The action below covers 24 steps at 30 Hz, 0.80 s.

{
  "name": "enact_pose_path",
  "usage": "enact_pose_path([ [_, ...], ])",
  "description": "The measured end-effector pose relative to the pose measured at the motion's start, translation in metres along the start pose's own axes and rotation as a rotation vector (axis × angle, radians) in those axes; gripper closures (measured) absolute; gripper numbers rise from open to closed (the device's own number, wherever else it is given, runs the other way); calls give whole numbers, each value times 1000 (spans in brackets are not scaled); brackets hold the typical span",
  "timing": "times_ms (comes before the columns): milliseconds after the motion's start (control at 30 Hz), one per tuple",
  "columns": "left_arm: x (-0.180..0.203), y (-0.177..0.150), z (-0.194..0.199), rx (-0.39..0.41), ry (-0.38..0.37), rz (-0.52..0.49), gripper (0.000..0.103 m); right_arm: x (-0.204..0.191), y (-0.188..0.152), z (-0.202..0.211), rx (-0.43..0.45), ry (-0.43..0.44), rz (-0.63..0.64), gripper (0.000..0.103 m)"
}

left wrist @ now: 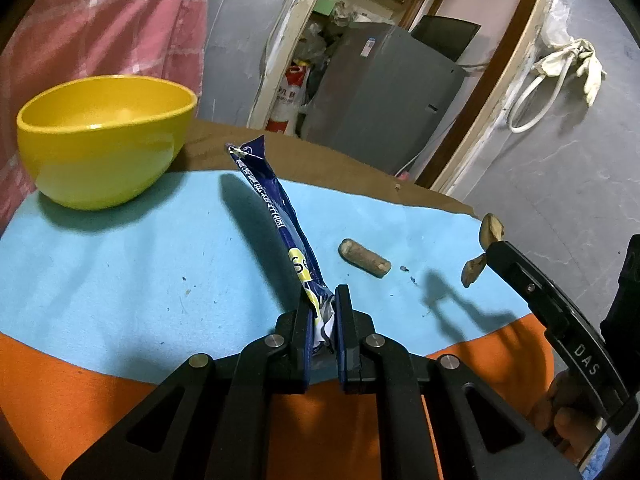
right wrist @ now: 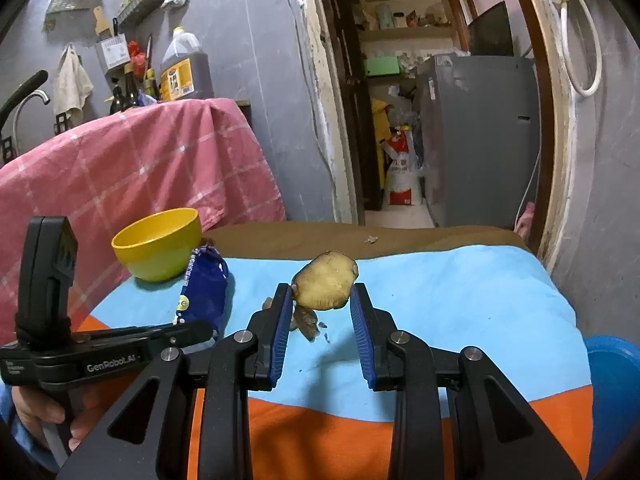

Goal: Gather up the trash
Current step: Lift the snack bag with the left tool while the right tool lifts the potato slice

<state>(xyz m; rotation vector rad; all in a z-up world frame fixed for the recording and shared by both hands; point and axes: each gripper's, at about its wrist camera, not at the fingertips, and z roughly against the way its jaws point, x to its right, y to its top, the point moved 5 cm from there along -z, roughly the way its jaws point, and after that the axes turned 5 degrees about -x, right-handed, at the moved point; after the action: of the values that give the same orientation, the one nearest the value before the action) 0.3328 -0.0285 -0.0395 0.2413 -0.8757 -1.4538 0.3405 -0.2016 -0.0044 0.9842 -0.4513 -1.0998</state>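
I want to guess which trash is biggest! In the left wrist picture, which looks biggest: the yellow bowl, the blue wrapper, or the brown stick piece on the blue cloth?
Largest to smallest as they look:
1. yellow bowl
2. blue wrapper, long but thin, and nearer the camera, so its rank against the bowl is unsure
3. brown stick piece, clearly smallest

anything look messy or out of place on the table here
Yes: a brown scrap lies loose on the blue cloth with dark crumbs beside it, near the wrapper the left gripper holds.
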Motion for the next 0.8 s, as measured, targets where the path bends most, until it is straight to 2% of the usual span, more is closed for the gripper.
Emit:
enact_pose_path([
  [167, 13, 1, 8, 43, 27, -69, 96, 0, 1, 8, 35, -8, 13, 76],
  [500, 60, -9, 29, 175, 83, -271, 96, 5, 6, 37, 144, -45, 63, 76],
  [800, 79, -8, 39, 237, 64, -316, 96, 15, 10, 68, 255, -77, 72, 75],
])
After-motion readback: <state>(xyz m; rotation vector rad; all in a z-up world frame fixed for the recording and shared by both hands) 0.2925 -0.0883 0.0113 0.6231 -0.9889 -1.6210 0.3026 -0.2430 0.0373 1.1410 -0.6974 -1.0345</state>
